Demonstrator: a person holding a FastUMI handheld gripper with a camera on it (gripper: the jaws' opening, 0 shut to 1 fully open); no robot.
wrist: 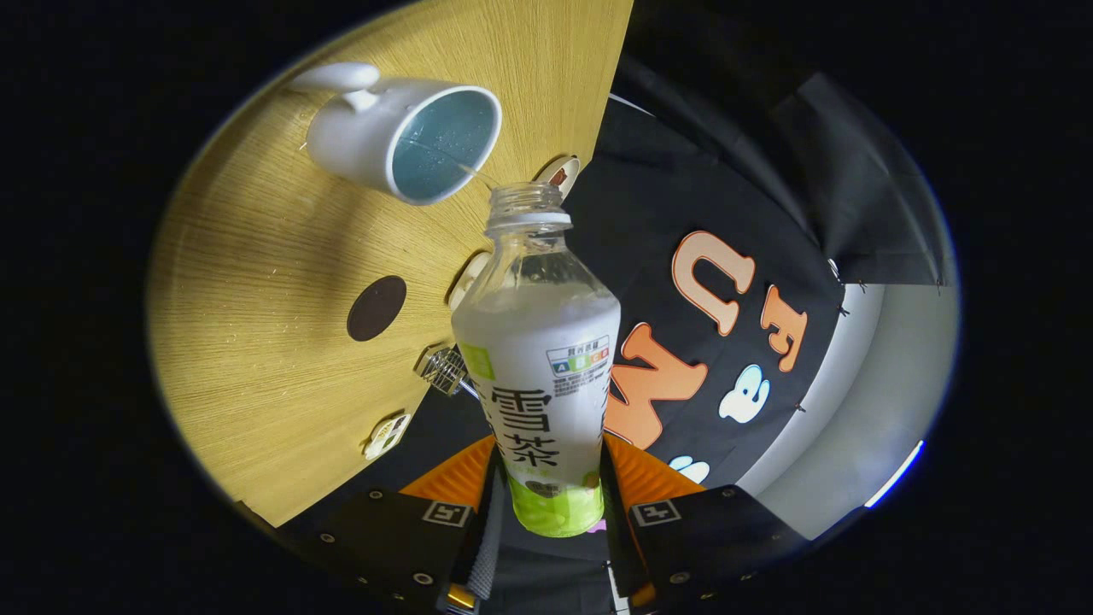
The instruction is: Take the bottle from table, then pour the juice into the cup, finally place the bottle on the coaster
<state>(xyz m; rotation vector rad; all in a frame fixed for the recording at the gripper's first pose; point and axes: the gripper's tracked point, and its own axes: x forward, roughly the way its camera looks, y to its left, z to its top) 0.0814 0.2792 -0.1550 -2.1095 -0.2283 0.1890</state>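
Observation:
My gripper (pixel 551 504) is shut on a clear plastic bottle (pixel 540 359) with a white and green label, both fingers (pixel 465 487) pressing its lower body. The bottle has no cap and is tipped toward the white mug (pixel 401 137), which stands on the wooden table (pixel 256 342) beyond the bottle's mouth. A thin stream of liquid runs from the neck (pixel 527 205) into the mug, whose blue inside holds a little liquid. A dark round coaster (pixel 376 307) lies flat on the table, nearer my fingers than the mug.
Small items line the table's edge by the booth wall: a round white object (pixel 559 173) behind the bottle's neck, another (pixel 467 278) beside its shoulder, a small wire piece (pixel 444 369), and a white tag (pixel 386 436) closer to my fingers.

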